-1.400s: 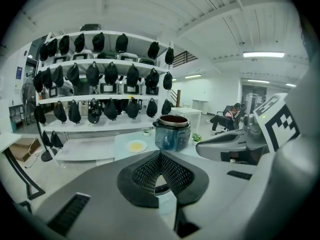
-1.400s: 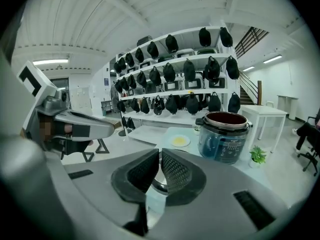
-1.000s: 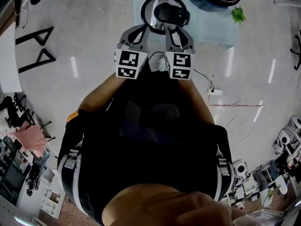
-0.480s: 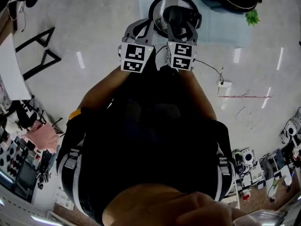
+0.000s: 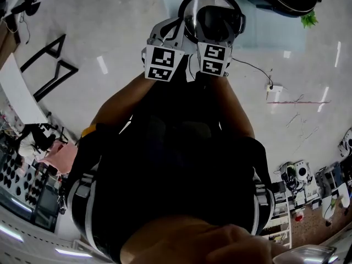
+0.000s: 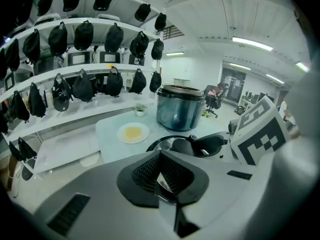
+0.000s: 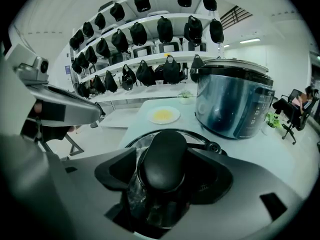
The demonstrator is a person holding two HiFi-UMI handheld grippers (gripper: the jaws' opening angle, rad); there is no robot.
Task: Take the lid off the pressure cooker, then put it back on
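- Black round pressure-cooker lid (image 5: 217,12): its black oval handle (image 7: 165,156) sits between the jaws of the right gripper (image 7: 165,184).
- The right jaws are spread wide on either side of the handle and are not clamping it. They have just been opening.
- Left gripper (image 6: 161,176): jaws pressed together, nothing between them. It sits just beside the right gripper, at the lid's near-left edge.
- The lid lies flat on the pale blue counter (image 5: 258,34), handle up, off the cooker.
- The steel-and-black pressure cooker pot (image 7: 232,101) stands upright on the same counter. It is just behind the lid, to the right in the right gripper view.
- A white round plate (image 7: 163,115) with something yellow on it is farther back on the counter, left of the pot and apart from the lid.
- A small green potted plant (image 7: 186,96) stands near the counter's far edge, between the plate and the pot.
- White wall shelves (image 7: 165,54) behind the counter carry rows of black bags (image 7: 165,29).
- In the head view both grippers are side by side at the lid, marker cubes toward the person.
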